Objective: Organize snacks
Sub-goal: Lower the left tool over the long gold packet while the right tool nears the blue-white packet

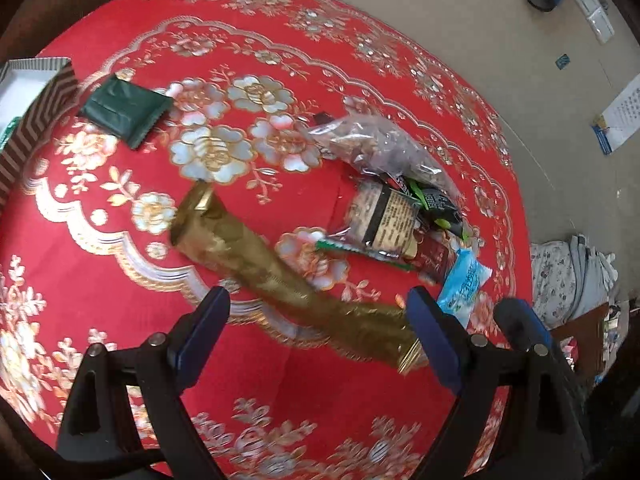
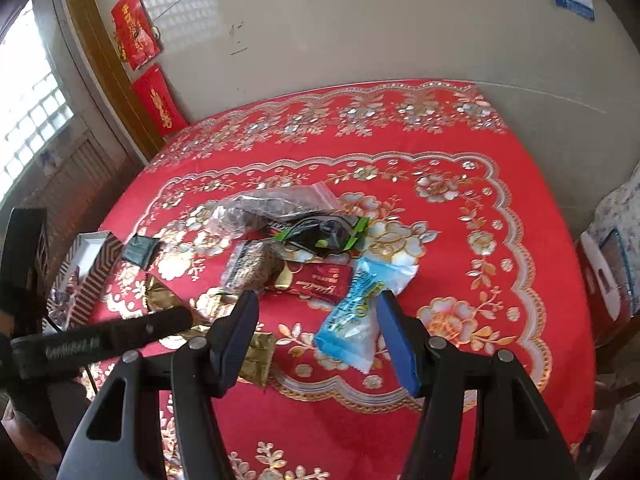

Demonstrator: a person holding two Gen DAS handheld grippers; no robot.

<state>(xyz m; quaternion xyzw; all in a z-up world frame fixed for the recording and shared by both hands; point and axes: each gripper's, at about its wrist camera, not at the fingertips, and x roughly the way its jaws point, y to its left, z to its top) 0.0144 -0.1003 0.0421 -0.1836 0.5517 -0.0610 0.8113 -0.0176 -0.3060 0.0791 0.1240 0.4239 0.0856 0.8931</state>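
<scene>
A long gold snack packet (image 1: 256, 256) lies slanted on the red tablecloth, between the fingers of my open left gripper (image 1: 320, 312); its near end lies against the right finger. A pile of snacks sits further right: a clear bag (image 1: 376, 148), a brown packet (image 1: 384, 220), a dark red packet (image 1: 434, 258) and a light blue packet (image 1: 464, 280). A dark green packet (image 1: 126, 108) lies beside a striped box (image 1: 36, 120) at left. My right gripper (image 2: 316, 312) is open above the table, with the light blue packet (image 2: 360, 304) between and beyond its fingers.
The table carries a red floral cloth (image 2: 480, 220). A beige wall (image 2: 360, 20) stands behind it with red hangings (image 2: 134, 36). A chair with patterned cloth (image 1: 568, 276) stands at the table's right. My left gripper's arm (image 2: 100, 340) crosses the right wrist view.
</scene>
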